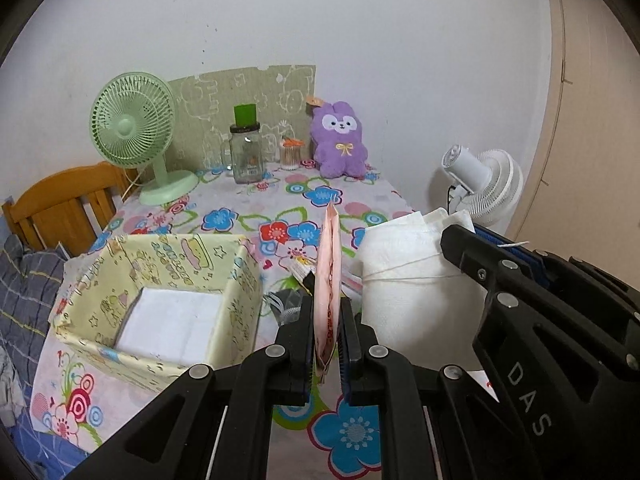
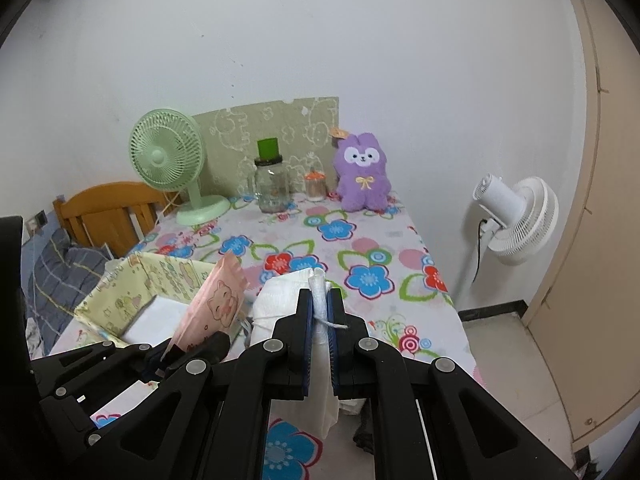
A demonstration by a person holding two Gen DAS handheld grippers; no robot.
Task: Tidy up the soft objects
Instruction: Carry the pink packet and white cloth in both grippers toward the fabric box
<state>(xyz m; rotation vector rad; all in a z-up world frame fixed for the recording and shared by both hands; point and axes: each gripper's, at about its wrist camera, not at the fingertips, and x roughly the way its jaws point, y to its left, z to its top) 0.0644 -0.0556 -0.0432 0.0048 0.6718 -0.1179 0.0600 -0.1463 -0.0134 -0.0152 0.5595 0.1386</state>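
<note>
My left gripper [image 1: 328, 308] is shut on a flat pink packet [image 1: 329, 264] with a cartoon pig, held upright above the table just right of the yellow fabric box [image 1: 160, 256]. The packet also shows in the right wrist view [image 2: 216, 304]. My right gripper [image 2: 319, 300] is shut on a white cloth bundle tied with string [image 2: 288, 292], held above the table; it shows in the left wrist view [image 1: 404, 272] too. The yellow box [image 2: 152, 280] has a white flat item [image 1: 172, 324] inside. A purple plush bunny [image 1: 340, 140] sits at the table's far edge.
A green desk fan [image 1: 136, 136], a glass jar with green lid [image 1: 246, 152] and a small cotton-swab jar [image 1: 290, 154] stand at the back of the flowered tablecloth [image 1: 248, 216]. A white floor fan [image 2: 516, 216] stands right of the table. A wooden chair [image 1: 60, 204] is at left.
</note>
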